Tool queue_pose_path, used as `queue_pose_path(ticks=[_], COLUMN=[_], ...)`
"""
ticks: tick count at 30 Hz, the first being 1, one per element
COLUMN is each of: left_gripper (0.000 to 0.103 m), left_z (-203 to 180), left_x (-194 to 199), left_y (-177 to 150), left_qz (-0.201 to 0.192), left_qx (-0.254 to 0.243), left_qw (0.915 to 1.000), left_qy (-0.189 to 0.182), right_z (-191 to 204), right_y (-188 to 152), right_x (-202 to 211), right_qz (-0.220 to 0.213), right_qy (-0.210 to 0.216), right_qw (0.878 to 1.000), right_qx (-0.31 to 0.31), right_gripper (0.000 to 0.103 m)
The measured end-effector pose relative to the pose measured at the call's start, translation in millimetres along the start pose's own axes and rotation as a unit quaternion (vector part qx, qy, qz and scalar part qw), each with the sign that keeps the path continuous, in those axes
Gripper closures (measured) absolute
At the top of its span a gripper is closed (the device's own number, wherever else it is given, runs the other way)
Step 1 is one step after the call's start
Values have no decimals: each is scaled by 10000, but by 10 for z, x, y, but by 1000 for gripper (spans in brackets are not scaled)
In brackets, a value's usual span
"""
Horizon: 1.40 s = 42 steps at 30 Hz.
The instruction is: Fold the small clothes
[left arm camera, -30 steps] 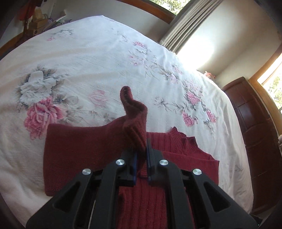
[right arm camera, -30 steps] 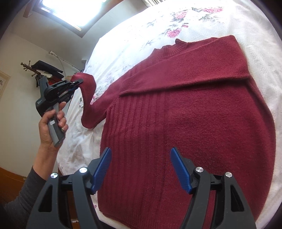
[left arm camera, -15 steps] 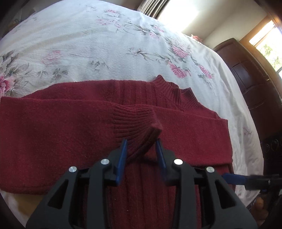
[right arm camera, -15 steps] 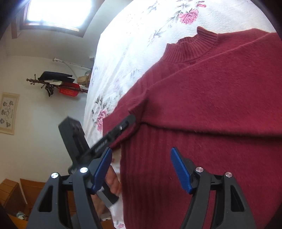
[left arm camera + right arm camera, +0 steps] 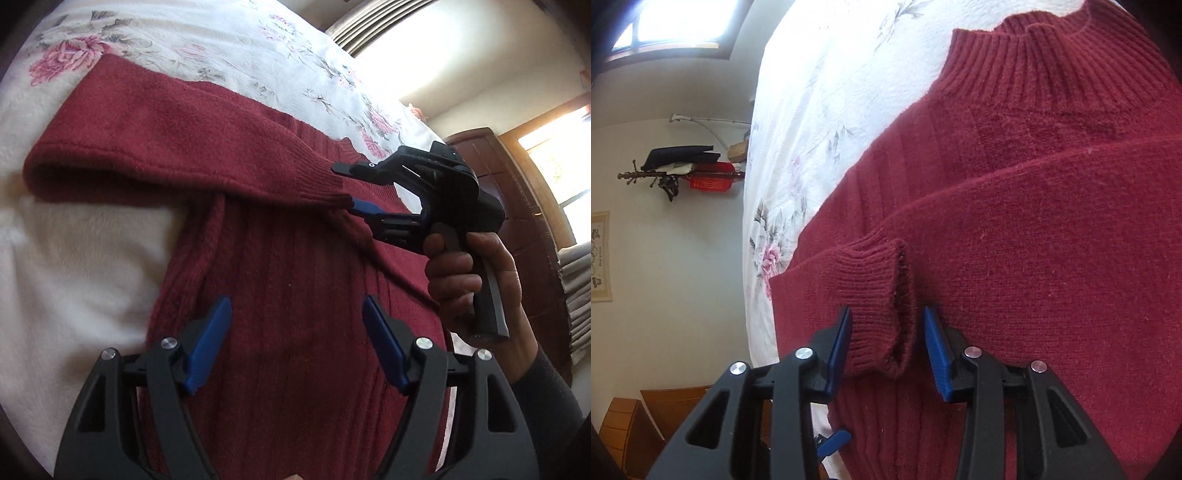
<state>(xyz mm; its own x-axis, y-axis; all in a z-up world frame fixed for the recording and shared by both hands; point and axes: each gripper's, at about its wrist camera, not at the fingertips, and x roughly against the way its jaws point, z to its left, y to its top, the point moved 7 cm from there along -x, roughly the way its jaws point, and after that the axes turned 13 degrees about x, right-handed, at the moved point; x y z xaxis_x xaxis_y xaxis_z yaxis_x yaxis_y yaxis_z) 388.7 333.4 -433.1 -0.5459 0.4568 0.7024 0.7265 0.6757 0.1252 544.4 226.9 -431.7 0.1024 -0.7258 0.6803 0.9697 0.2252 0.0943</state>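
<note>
Apparently about halfway through. Dealing with one sweater (image 5: 295,280), spread flat on the bedspread (image 5: 74,258), straight ahead of and below the left gripper (image 5: 296,301). Seems to have both sleeves crossed over the chest. Can follow the top sleeve (image 5: 184,140) in from the left gripper's left side to a cuff (image 5: 875,306) sitting right between the pads of the right gripper (image 5: 886,312). Can make out a second sleeve (image 5: 1052,192) beneath it, running off to that gripper's right, with the collar (image 5: 1034,66) farther ahead. Shows the right gripper parted, straddling the cuff without pinching it, and held by a hand (image 5: 472,273) off to the left gripper's right. Shows the left gripper wide apart too, holding nothing, poised over the ribbed body. Left to do, probably: leaving the cuff to lie, then folding the body over, hem toward collar, and smoothing. Cannot see the hem here. No other clothes in view.
</note>
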Motion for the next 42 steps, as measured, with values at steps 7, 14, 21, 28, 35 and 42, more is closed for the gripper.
queue_pose_path(ticks=[7,14,21,28,35,42], left_gripper=[29,27,27,27,27,25], left_z=[110,164,195,165,18,-112], left_x=[46,171,167,132,183,205], left_y=[-57,-54,-85,-80,200,637], left_qz=[33,19,99,189,142,122], left_qx=[166,235,301,385,425,811], left_qw=[9999,9997,9994,9989,9990,9959], left_qy=[8,56,112,163,40,-377], right_z=[127,290,169,-202,-598,-1065], right_y=[60,184,221,164,22,-230], right_x=[71,607,1356,1914,2265,2448], right_qz=[-100,-592,-1085,-1348,-1480,-1574], right_qy=[-74,-367,-719,-988,-1141,-1171], right_qw=[9998,9959,9894,9851,9822,9805], right_qx=[181,576,650,411,201,-145], right_gripper=[96,97,97,97,97,97])
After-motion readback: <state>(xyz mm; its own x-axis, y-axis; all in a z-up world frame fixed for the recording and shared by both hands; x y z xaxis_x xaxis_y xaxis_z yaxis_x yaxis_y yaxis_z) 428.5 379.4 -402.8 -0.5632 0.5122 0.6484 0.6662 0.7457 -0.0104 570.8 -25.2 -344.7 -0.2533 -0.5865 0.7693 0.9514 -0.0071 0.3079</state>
